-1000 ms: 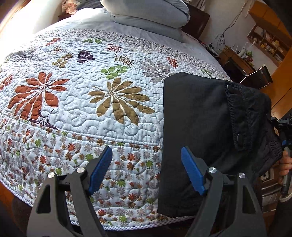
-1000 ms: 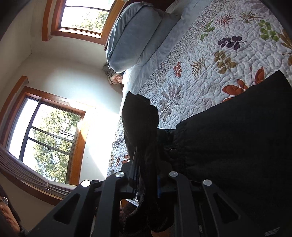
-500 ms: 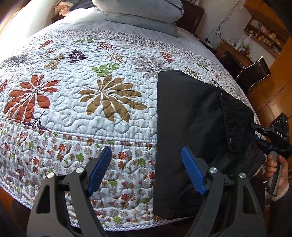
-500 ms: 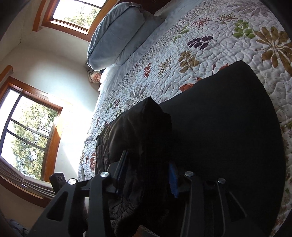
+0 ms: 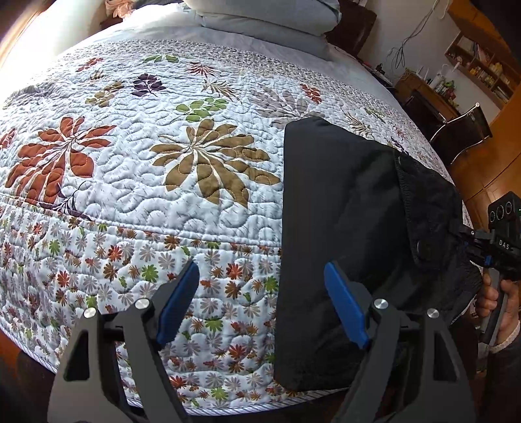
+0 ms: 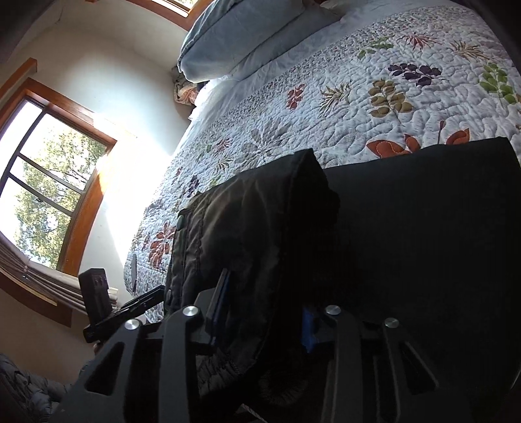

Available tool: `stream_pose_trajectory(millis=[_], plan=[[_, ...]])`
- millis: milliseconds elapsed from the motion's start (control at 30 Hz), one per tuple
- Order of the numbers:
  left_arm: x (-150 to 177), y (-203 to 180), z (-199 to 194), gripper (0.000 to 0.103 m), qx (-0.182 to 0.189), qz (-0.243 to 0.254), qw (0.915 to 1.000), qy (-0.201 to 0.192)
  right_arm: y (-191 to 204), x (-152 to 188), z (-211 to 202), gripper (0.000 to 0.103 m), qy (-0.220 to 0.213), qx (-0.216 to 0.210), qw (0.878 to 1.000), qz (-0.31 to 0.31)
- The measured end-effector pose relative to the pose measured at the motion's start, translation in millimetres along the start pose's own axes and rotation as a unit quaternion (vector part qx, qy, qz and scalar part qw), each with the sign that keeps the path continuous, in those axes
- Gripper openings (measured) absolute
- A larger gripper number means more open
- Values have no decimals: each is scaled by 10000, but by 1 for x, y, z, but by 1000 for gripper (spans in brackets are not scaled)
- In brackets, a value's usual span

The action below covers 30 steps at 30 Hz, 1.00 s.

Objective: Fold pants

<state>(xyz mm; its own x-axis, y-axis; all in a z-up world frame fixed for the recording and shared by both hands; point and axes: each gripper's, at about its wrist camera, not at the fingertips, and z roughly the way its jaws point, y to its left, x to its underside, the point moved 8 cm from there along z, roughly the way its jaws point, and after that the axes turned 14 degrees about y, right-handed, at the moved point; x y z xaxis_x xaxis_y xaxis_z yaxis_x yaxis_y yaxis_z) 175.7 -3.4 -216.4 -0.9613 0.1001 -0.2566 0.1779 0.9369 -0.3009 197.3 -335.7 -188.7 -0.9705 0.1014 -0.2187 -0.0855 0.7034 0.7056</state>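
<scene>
Black pants (image 5: pixel 342 234) lay folded on the floral quilt (image 5: pixel 162 195) at the bed's near edge, toward four o'clock in the left wrist view, waistband bunched at the right end. Left gripper (image 5: pixel 262 302) hovered above the quilt's border, blue pads spread wide, nothing between them, its right pad over the pants' left edge. Right gripper (image 6: pixel 260 309), jaws just closing, had the bunched waistband between its blue pads; whether they pinched it could not be told. Pillows (image 5: pixel 267 16) at twelve o'clock.
</scene>
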Motion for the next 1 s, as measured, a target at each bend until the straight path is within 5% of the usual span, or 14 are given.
stream_pose_trajectory(millis=[167,400,667,1000], plan=[[-1,5,0,79,-52,-47,10000,-5,17,3,-15,13,-114,62,9996,-269],[-2,1,-2,79,-8,-52,10000,-9,20,8,-45,12,-263,204,9989,-325],[-5,-24,-5,86,10,257,9996,-74,-24,11,-102,12,-647,424,9967,236],[-10,-58,-5,86,17,684,9976,-98,-57,13,-123,12,-637,560,9952,478]])
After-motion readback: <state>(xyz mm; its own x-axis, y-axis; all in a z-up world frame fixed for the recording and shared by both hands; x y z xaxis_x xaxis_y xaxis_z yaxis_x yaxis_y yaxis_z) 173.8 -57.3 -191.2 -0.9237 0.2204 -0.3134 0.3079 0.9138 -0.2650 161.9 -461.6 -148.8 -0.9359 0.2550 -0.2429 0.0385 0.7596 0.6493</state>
